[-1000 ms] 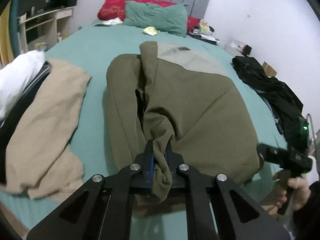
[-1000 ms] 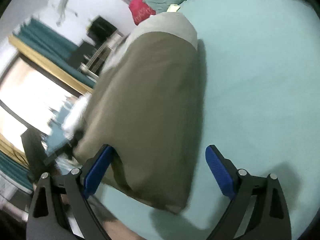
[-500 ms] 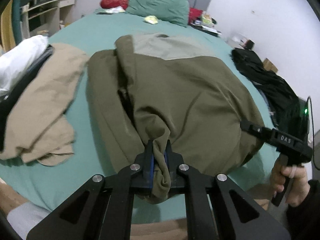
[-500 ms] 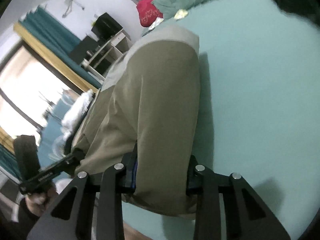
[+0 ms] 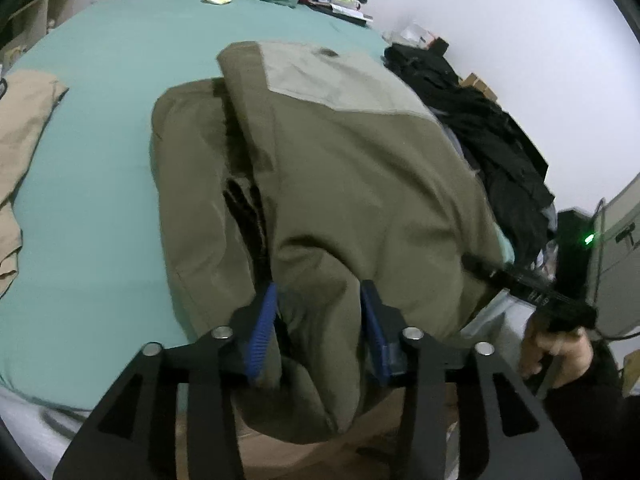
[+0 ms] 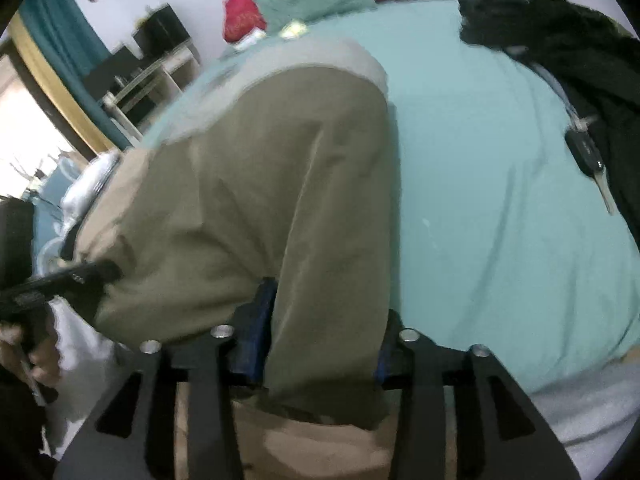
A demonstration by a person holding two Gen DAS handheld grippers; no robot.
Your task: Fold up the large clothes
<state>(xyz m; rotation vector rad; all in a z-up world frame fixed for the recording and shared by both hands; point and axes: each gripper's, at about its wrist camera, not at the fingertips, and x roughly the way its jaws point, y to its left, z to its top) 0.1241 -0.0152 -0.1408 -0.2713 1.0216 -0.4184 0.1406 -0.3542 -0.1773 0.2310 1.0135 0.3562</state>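
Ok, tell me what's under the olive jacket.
The olive jacket lies on the green bedsheet, its near hem hanging past the bed's edge. Whatever lies directly beneath it is covered.

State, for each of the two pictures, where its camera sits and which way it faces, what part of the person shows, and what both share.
Left wrist: on the left gripper, facing up the bed toward the pillows; the right hand shows.
Right wrist: on the right gripper, facing the pillows and window; the left hand shows.
Shared: the olive jacket, pinched at its near edge.

Bare sheet (image 6: pixel 480 200) between olive jacket (image 6: pixel 280 200) and black clothes (image 6: pixel 580 52)
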